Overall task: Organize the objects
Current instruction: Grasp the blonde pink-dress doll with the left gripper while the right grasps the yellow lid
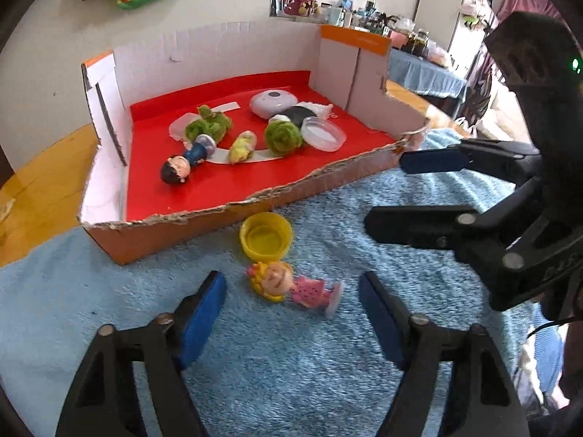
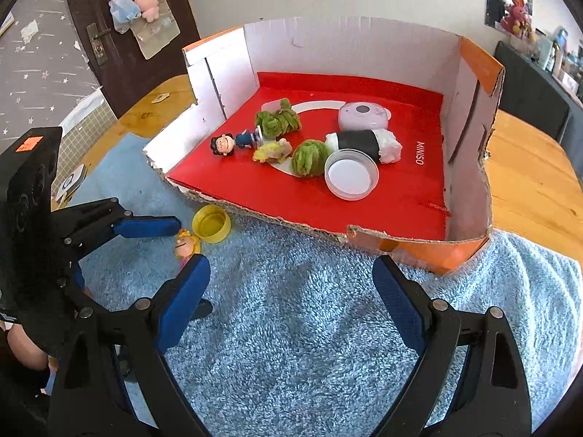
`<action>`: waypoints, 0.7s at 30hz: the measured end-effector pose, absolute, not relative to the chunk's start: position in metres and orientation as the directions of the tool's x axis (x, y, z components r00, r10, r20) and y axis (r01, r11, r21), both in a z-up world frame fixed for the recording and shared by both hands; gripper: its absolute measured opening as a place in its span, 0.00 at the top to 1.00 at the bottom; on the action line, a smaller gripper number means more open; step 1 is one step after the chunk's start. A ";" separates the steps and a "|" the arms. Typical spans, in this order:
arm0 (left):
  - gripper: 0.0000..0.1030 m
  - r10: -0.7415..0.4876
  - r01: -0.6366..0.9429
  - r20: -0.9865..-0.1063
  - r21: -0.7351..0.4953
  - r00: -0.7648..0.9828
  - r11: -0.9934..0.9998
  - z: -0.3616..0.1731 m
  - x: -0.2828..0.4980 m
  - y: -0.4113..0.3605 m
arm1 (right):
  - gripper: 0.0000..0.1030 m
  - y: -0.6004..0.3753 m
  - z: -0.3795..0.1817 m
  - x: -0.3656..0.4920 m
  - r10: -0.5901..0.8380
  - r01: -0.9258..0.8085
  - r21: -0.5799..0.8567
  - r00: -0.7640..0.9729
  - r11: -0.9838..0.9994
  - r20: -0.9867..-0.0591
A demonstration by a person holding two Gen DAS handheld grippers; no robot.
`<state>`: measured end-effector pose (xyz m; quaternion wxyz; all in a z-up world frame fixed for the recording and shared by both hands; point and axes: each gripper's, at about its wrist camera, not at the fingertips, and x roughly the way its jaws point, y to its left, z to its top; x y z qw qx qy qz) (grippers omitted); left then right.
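Observation:
A small doll (image 1: 273,284) with yellow hair and a pink dress lies on its side on the blue fluffy mat (image 1: 284,371). My left gripper (image 1: 291,287) is low over it, open, a blue pad on either side of the doll and neither touching it. Just beyond the doll sits a yellow cap (image 1: 266,236), hollow side up. In the right wrist view the doll's head (image 2: 186,244) and the cap (image 2: 211,224) show at the left, beside the left gripper's upper finger (image 2: 149,226). My right gripper (image 2: 291,269) hangs open over bare mat, with nothing between its fingers.
A torn cardboard box (image 2: 400,244) with a red floor stands behind the mat. It holds a dark-haired figurine (image 2: 222,144), two green fuzzy balls, a yellow plush, a lilac round gadget (image 2: 360,114), a black-and-white roll and a clear lid (image 2: 351,174). Wooden tabletop (image 2: 535,182) surrounds it.

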<state>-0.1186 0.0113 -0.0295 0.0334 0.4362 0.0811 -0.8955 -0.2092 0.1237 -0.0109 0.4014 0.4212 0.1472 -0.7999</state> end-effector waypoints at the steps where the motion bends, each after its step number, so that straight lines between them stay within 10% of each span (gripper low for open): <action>1: 0.33 -0.004 0.139 -0.788 -0.104 -0.615 -0.985 -0.029 -0.119 0.011 | 0.11 0.124 -0.011 -0.210 -0.518 0.765 0.105 -0.322 -0.636 -0.792; 21: 0.46 -0.115 0.307 -0.793 -0.094 -0.598 -0.947 -0.032 -0.084 -0.051 | 0.11 0.074 -0.032 -0.190 -0.505 0.810 0.053 -0.312 -0.584 -0.805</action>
